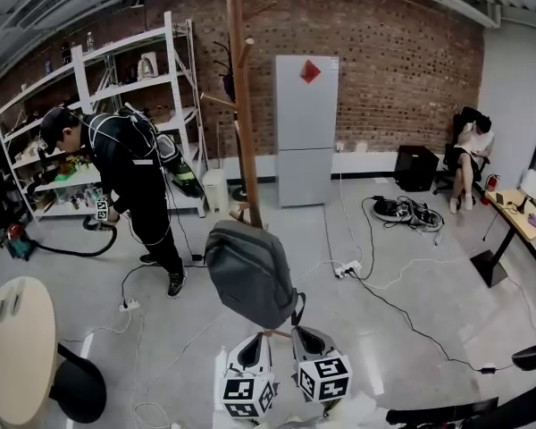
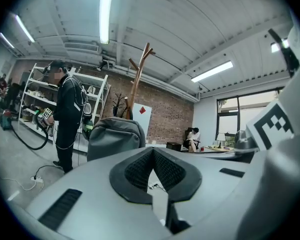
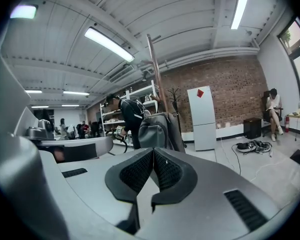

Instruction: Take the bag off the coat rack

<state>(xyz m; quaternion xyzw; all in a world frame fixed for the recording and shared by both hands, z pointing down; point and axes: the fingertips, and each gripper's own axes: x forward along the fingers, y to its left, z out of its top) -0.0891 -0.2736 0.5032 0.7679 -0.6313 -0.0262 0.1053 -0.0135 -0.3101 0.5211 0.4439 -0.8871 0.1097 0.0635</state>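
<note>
Left of the coat rack (image 1: 239, 105), a person in black (image 1: 134, 172) bends forward beside white shelving (image 1: 83, 88). The grey backpack (image 1: 250, 273) hangs against the rack's lower pole; the peg that carries it cannot be made out.

Just below the backpack is the left hand-held gripper (image 1: 257, 340). Its jaws are fully together with the tips meeting, holding nothing and clear of the backpack. The right hand-held gripper (image 1: 304, 333) is just beside it, with its jaws likewise closed tip to tip and empty.

Right of the rack, a white fridge (image 1: 306, 128) stands against the brick wall. Further right, a person (image 1: 469, 150) sits on a chair.
</note>
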